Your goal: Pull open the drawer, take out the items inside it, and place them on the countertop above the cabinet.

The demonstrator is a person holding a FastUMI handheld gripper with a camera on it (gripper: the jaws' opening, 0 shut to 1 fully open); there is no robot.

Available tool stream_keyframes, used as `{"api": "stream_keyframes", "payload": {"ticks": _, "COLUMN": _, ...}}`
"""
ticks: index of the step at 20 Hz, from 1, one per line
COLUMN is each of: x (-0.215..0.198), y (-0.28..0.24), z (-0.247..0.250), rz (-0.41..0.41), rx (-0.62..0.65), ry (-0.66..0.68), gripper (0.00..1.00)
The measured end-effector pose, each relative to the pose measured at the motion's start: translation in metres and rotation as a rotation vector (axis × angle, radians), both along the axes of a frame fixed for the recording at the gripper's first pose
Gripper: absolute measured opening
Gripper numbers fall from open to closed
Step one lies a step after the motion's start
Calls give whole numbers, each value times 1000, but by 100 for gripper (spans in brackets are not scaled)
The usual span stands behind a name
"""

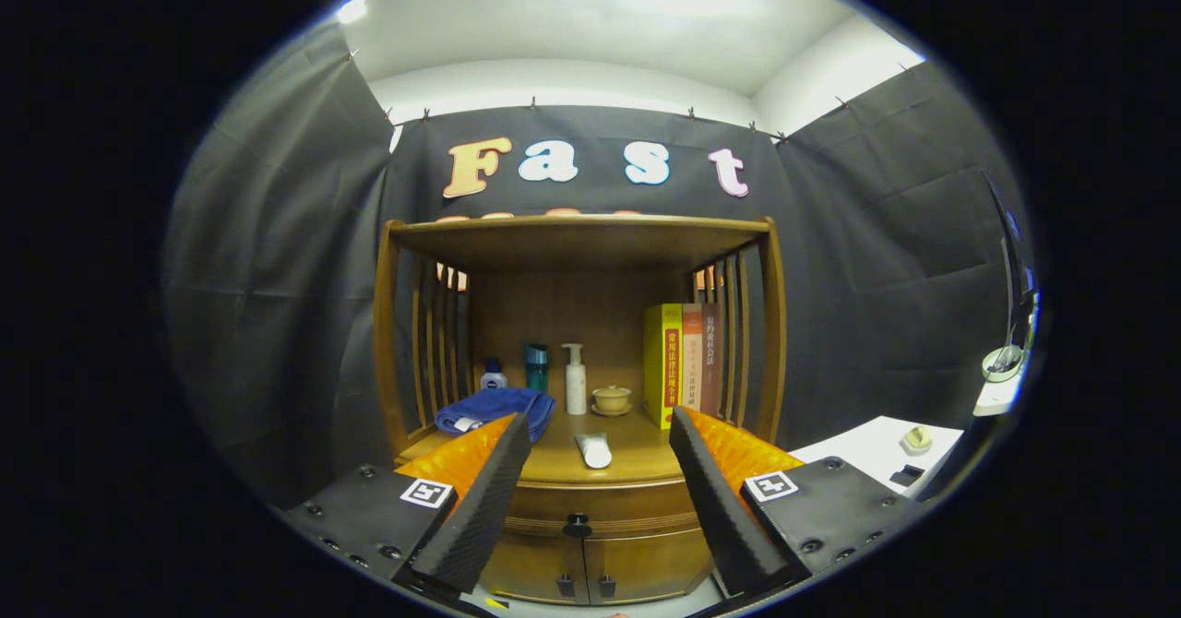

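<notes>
Dark cloth walls close round a wooden cabinet (577,387) that stands straight ahead of me, with a white table (867,452) off to its right. I am held level and facing it squarely, my gripper (600,433) spread wide and holding nothing, one finger to each side of the cabinet's front. The drawer (600,505) sits shut between and just below my fingertips (510,438), its dark knob (578,527) centred in the gap; two small doors (586,567) lie under it.

On the countertop (637,459) above the drawer, a white tube (594,450) lies just ahead of me, between my fingers. A folded blue towel (494,409) rests beyond my left finger. Further back stand a small white bottle with a blue cap (494,375), a teal tumbler (536,366), a white pump bottle (576,379) and a small lidded ceramic cup (612,400) on its saucer. Upright books (681,360), yellow, orange and dark red, lean against the slatted right side, beyond my right finger.
</notes>
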State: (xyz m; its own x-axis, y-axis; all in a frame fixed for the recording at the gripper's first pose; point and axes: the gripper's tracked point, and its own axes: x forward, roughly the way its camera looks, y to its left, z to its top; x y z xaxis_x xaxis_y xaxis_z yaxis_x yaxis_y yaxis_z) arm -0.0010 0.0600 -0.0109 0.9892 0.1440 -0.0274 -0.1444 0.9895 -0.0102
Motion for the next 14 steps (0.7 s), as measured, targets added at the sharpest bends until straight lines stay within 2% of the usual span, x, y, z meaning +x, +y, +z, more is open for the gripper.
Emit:
{"api": "stream_keyframes", "payload": {"ticks": 9, "x": 5, "y": -31, "z": 7, "rz": -72, "rx": 16, "ry": -12, "gripper": 99}}
{"api": "stream_keyframes", "payload": {"ticks": 14, "x": 3, "y": -33, "z": 11, "rz": -86, "rx": 24, "ry": -19, "gripper": 99}}
